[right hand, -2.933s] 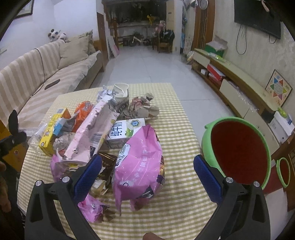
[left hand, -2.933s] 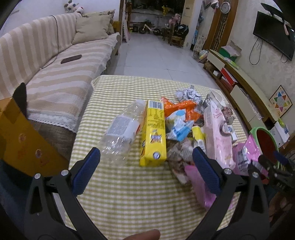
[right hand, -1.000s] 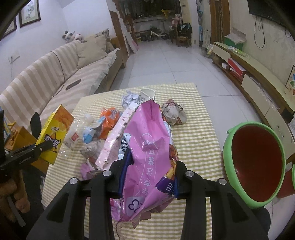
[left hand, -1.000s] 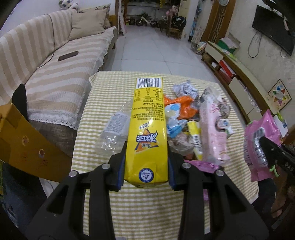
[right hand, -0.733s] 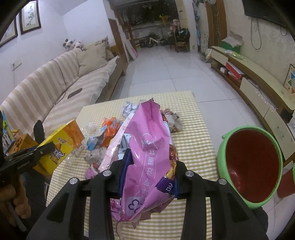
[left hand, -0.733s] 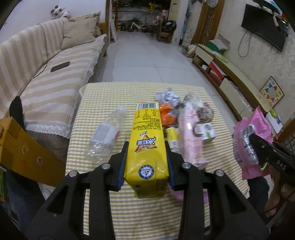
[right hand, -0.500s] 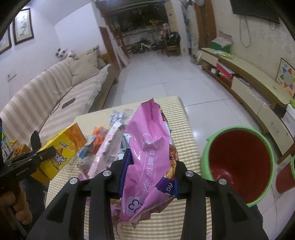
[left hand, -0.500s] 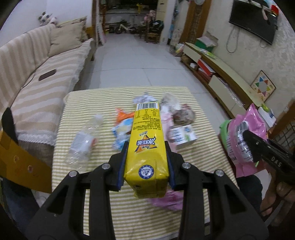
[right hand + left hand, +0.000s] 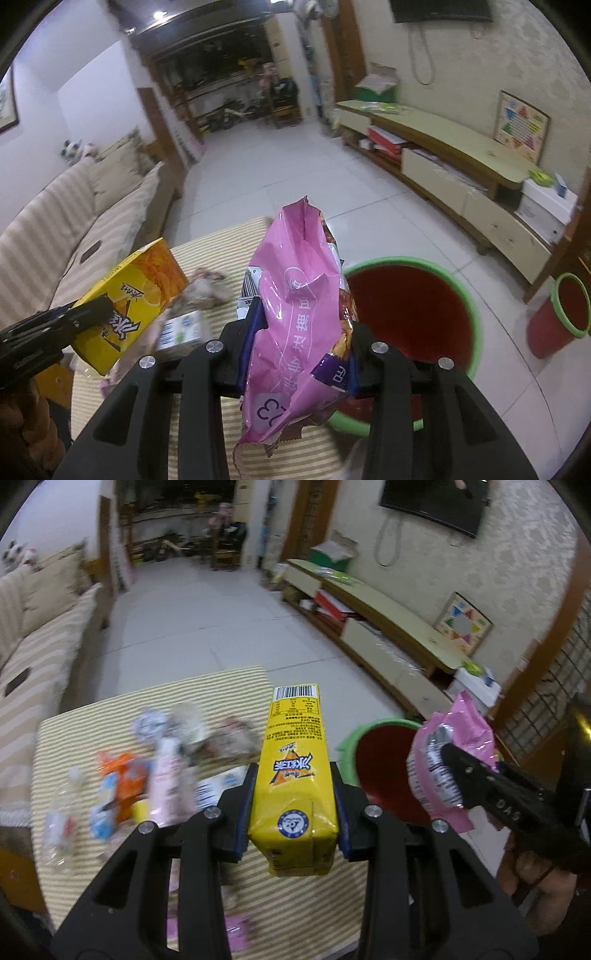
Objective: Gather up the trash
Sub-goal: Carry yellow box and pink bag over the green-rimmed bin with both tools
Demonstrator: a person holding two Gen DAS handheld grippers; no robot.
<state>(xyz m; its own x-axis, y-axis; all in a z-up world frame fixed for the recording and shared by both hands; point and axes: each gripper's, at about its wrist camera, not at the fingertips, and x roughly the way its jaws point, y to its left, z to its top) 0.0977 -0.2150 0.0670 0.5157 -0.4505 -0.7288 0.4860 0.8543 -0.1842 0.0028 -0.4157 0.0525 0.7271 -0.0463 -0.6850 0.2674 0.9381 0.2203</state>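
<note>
Yellow carton (image 9: 295,775) clenched in left jaws, pink bag (image 9: 299,314) in right, both angled downward

A table (image 9: 303,915) covered in yellow-striped cloth; on it lie a clear plastic bottle (image 9: 61,823), an orange wrapper (image 9: 123,775), crumpled paper (image 9: 149,720) and a small white carton (image 9: 181,330).

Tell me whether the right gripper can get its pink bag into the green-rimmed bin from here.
Probably yes: the right gripper, clamped on the pink snack bag, hangs beside the open bin, with nothing visible between them.
</note>
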